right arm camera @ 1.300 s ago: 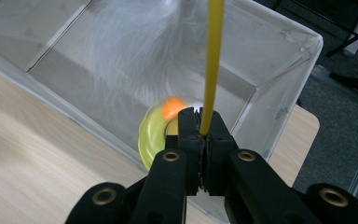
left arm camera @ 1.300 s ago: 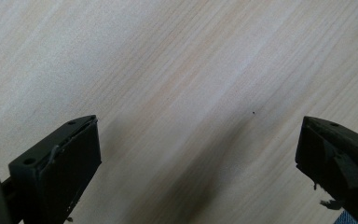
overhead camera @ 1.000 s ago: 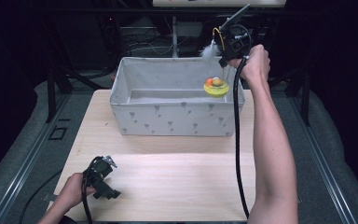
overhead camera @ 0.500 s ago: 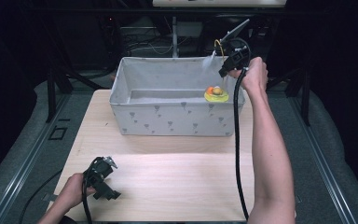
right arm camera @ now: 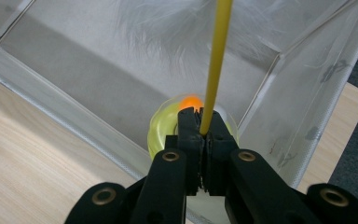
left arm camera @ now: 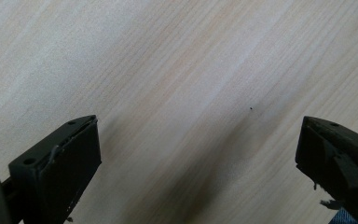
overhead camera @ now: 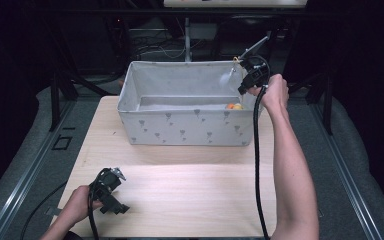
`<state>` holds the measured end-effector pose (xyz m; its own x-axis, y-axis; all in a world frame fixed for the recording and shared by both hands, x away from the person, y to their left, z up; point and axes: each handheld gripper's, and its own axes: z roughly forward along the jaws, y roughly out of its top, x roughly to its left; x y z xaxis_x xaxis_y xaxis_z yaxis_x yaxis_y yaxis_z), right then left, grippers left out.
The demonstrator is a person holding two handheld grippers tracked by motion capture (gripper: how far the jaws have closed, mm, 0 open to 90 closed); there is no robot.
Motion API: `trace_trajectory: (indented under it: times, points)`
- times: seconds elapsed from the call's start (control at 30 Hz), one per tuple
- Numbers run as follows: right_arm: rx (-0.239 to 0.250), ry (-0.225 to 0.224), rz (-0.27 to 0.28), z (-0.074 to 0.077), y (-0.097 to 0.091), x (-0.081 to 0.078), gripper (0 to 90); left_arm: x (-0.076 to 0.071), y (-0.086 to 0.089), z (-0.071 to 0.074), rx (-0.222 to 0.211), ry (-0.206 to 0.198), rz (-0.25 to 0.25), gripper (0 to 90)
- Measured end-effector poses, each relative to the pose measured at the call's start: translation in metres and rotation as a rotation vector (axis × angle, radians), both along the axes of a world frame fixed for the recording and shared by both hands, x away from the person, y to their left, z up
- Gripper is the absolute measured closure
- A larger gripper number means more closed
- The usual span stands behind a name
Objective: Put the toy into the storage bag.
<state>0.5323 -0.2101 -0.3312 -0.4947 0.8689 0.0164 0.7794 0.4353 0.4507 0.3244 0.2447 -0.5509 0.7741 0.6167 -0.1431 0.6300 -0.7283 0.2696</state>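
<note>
A grey fabric bin point(overhead camera: 185, 127) stands at the back of the wooden table point(overhead camera: 190, 190). My right gripper point(overhead camera: 247, 82) hangs over the bin's right end, shut on the thin yellow stick point(right arm camera: 216, 56) of a toy. In the right gripper view point(right arm camera: 201, 119) the jaws pinch the stick. Its yellow disc point(right arm camera: 161, 128) with an orange ball point(right arm camera: 189, 101) lies just beyond them inside the bin, and a white feather point(right arm camera: 177, 32) is farther along. The disc point(overhead camera: 234, 106) peeks over the bin's front wall. My left gripper point(overhead camera: 117, 192) rests open at the table's front left, nothing between its jaws point(left arm camera: 198, 135).
The bin's inside point(right arm camera: 74, 70) is bare apart from the toy. A black cable point(overhead camera: 256, 165) trails down from the right gripper along the person's forearm. Dark floor and metal rails surround the table.
The right hand has come down with the toy, so the yellow disc has sunk from above the rim into the bin. The left gripper has stayed put.
</note>
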Motion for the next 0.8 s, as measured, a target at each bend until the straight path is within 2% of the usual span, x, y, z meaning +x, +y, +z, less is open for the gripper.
trace_trajectory:
  times: [0.23,0.3,0.5,0.63,0.8]
  points:
    - [0.01,0.037,-0.01,-0.011,-0.003,0.0,88.0,0.0,0.0,0.0,0.002,-0.001,0.0,0.1]
    - [0.041,0.055,-0.026,-0.018,-0.008,0.0,87.9,0.0,0.001,0.001,-0.012,-0.006,0.003,0.1]
    - [0.037,0.081,-0.029,-0.028,-0.012,0.0,87.8,0.0,0.001,0.0,-0.009,0.002,0.002,0.1]
    - [0.054,0.11,-0.027,-0.035,-0.014,0.002,87.6,0.0,0.001,0.0,-0.011,0.0,0.006,0.1]
    - [0.03,0.137,-0.023,-0.043,-0.011,0.003,87.7,0.0,0.0,0.0,-0.006,0.002,0.003,0.1]
